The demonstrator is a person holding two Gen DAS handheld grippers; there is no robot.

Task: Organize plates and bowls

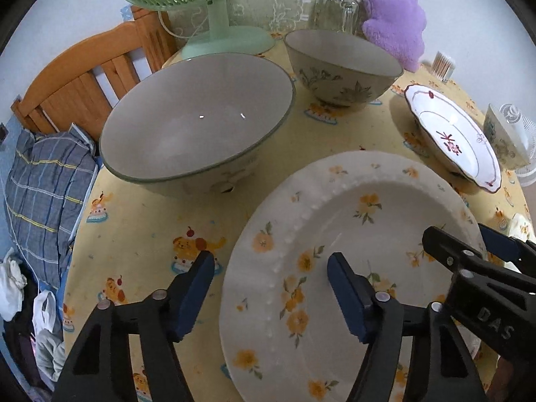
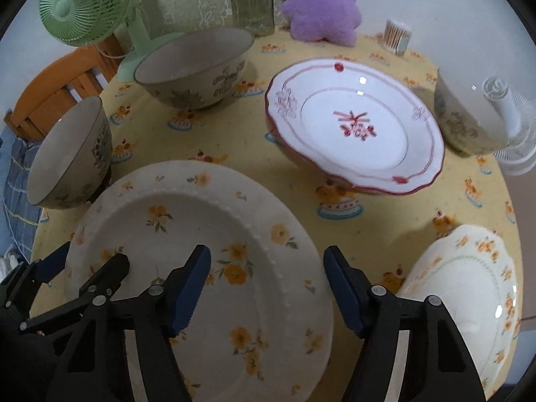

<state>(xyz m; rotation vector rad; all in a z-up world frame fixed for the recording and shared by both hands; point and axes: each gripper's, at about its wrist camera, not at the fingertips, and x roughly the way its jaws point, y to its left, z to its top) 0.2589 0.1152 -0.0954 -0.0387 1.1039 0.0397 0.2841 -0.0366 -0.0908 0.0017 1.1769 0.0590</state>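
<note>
So both tongs, left gripper point(image 1: 271, 289) and right gripper point(image 2: 266, 288), straddle opposite rims of the big floral plate point(image 1: 351, 234) unclenched, presumably for a balanced two-handed lift.

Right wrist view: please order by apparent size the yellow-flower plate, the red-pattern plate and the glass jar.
1. yellow-flower plate, though it lies nearest the camera, so its lead is uncertain
2. red-pattern plate
3. glass jar, farthest away

Soft, even indoor light is falling from overhead; small glare spots are showing inside the large grey ceramic bowl point(image 1: 197, 117) and on the red-patterned white plate point(image 2: 355, 127). Shadows are staying faint. Fisheye is bending the edges, corners are vignetting black, slight motion blur throughout.
</note>
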